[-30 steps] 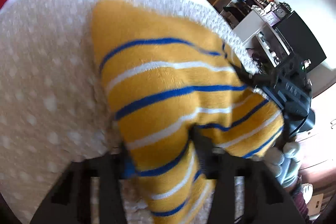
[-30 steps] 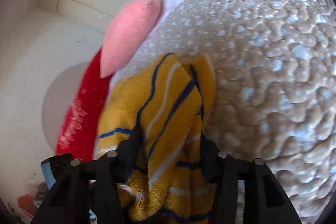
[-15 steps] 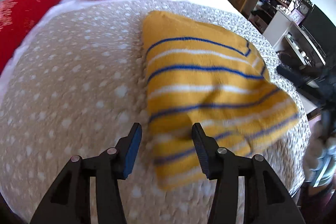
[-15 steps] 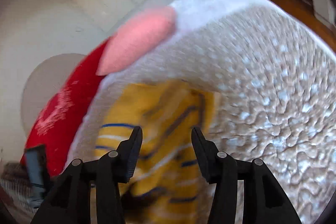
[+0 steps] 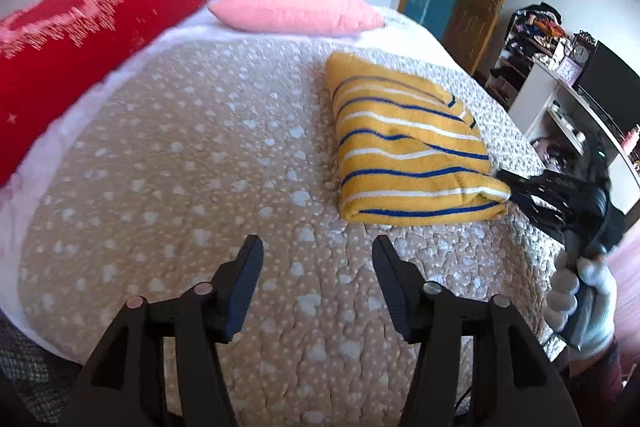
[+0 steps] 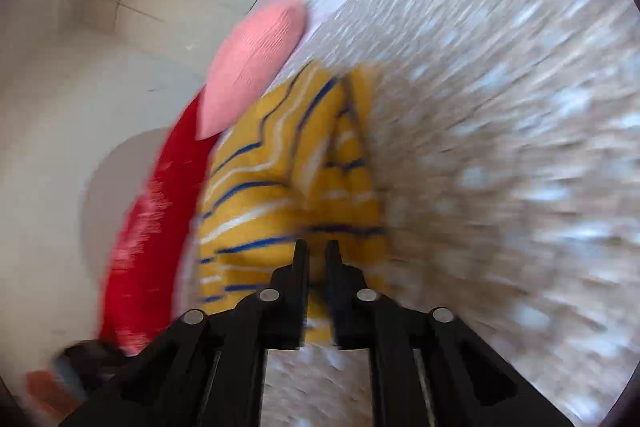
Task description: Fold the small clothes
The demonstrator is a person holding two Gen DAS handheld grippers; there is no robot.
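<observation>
Although the red pillow (image 5: 72, 39) carries pale markings, they are too blurred to read, and no other writing is legible. From the left wrist view, the left gripper (image 5: 316, 267) hovers over the bedspread (image 5: 180, 167) with its fingers spread wide, holding nothing and touching nothing. The yellow striped garment (image 5: 404, 147) lies folded on the bed at about 1 o'clock from those fingers, near but apart from them. Its long axis runs from 11 o'clock to 5 o'clock, with the thick folded edge at the near end. At 3 o'clock the right gripper (image 6: 316, 255) reaches that near right corner. From the right wrist view, which is smeared by motion, its fingers are drawn narrow with only a slim gap, right at the garment's edge; whether cloth is pinched between them cannot be told. A pink pillow (image 5: 296, 5) rests at 12 o'clock.
</observation>
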